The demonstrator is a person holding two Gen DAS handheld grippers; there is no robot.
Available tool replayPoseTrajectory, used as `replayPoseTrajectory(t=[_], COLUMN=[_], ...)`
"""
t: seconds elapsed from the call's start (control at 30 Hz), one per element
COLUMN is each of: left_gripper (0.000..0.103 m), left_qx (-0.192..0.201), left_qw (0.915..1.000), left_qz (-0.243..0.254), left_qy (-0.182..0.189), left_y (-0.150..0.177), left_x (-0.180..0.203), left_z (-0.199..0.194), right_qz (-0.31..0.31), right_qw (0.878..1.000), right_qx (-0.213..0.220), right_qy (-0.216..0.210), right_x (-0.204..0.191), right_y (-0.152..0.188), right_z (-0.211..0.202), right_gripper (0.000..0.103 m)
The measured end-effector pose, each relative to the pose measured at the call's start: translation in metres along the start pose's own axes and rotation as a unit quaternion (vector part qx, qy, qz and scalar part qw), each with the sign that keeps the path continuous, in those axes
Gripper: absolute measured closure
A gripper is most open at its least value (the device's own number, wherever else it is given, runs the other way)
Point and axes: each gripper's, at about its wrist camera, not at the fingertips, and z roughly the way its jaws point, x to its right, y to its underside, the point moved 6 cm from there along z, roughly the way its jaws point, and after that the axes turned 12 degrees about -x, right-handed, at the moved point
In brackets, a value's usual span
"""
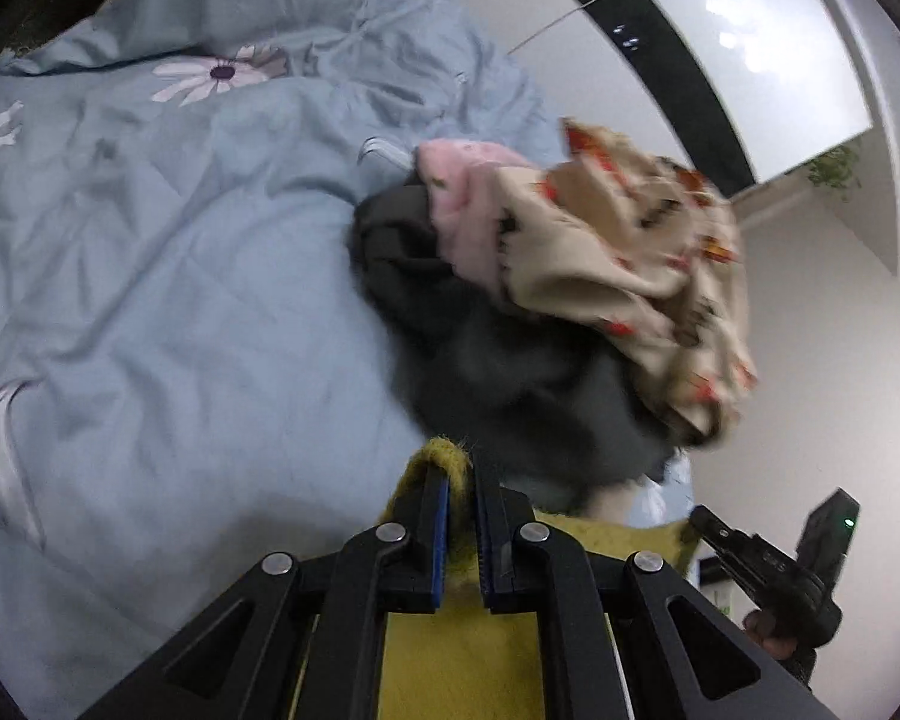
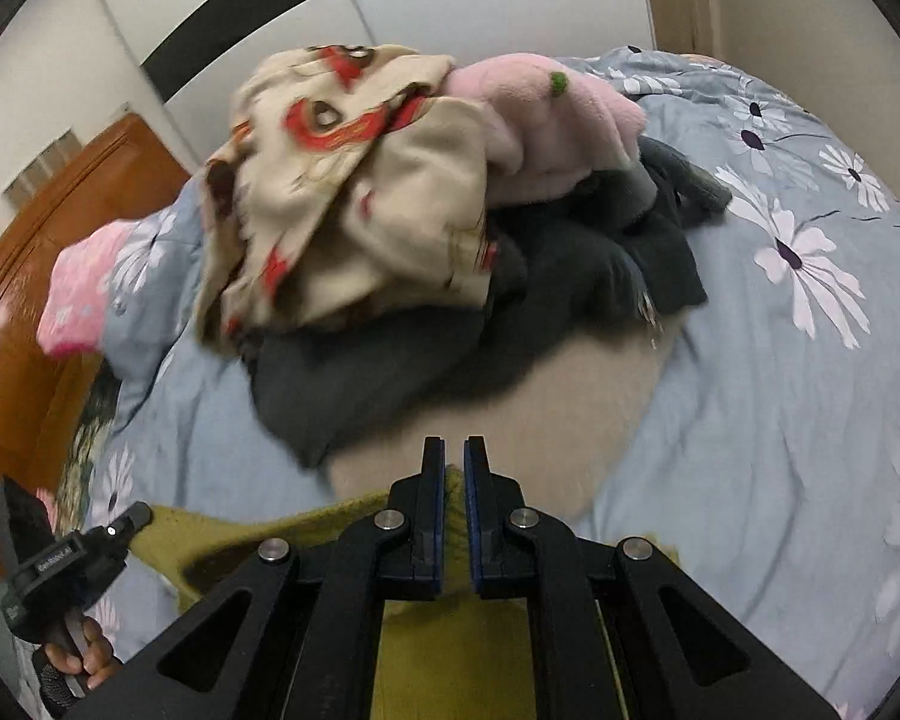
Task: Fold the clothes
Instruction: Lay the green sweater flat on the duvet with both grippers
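Observation:
My left gripper is shut on an edge of an olive-yellow garment that hangs below it. My right gripper is shut on another edge of the same olive-yellow garment. Ahead on the bed lies a heap of clothes: a dark grey garment, a pink fleece piece and a beige cloth with red print on top. The right gripper's body shows at the lower right of the left wrist view.
A light blue quilt with white flowers covers the bed. A cream pillow-like patch lies under the heap. A pink cloth and a wooden headboard stand at left. White wardrobe doors rise behind.

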Motion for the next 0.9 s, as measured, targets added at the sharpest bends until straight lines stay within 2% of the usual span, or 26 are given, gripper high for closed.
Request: replayPoseTrajectory(t=[0.1, 0.17, 0.3, 0.37, 0.4, 0.43, 0.47, 0.53, 0.63, 0.7, 0.77, 0.9], left_gripper=[0.095, 0.095, 0.092, 0.081, 0.068, 0.058, 0.055, 0.044, 0.036, 0.03, 0.028, 0.028], left_qx=[-0.021, -0.032, -0.056, -0.063, -0.065, -0.066, -0.062, -0.051, -0.038, -0.036, -0.042, -0.069], left_qw=[0.9994, 0.9989, 0.9983, 0.998, 0.9978, 0.9977, 0.9975, 0.9967, 0.9907, 0.9836, 0.975, 0.9717], left_qz=[-0.023, -0.022, -0.015, -0.004, 0.002, 0.011, 0.029, 0.063, 0.13, 0.17, 0.202, 0.209], left_qy=[-0.013, -0.027, -0.011, 0.001, 0.007, 0.013, 0.016, 0.007, -0.019, -0.046, -0.084, -0.086], left_y=[-0.016, -0.02, -0.021, -0.019, -0.018, -0.017, -0.015, -0.016, -0.012, -0.01, -0.012, -0.016], left_x=[-0.016, -0.026, -0.027, -0.023, -0.021, -0.017, -0.012, -0.003, 0.007, 0.01, 0.007, -0.004], left_z=[0.03, 0.045, 0.051, 0.045, 0.041, 0.036, 0.028, 0.012, -0.007, -0.009, 0.002, 0.038], right_qz=[-0.013, -0.023, -0.054, -0.071, -0.078, -0.083, -0.086, -0.086, -0.062, -0.036, -0.013, 0.037], right_qw=[0.999, 0.999, 0.998, 0.997, 0.997, 0.996, 0.996, 0.996, 0.998, 0.999, 0.999, 0.996], right_qx=[-0.023, -0.03, -0.032, -0.027, -0.02, -0.012, -0.003, 0.016, 0.017, -0.012, -0.04, -0.059], right_qy=[0.017, 0.018, 0.0, -0.008, -0.012, -0.016, -0.023, -0.031, -0.023, -0.012, -0.002, -0.052], right_x=[0.0, -0.002, -0.01, -0.013, -0.013, -0.011, -0.007, 0.008, 0.057, 0.089, 0.114, 0.139], right_y=[-0.009, -0.012, -0.015, -0.015, -0.015, -0.014, -0.013, -0.009, 0.006, 0.017, 0.035, 0.055], right_z=[0.029, 0.039, 0.038, 0.029, 0.021, 0.011, 0.001, -0.021, -0.034, -0.022, -0.004, 0.027], right_gripper=[0.097, 0.097, 0.096, 0.085, 0.074, 0.069, 0.066, 0.062, 0.057, 0.056, 0.056, 0.056])
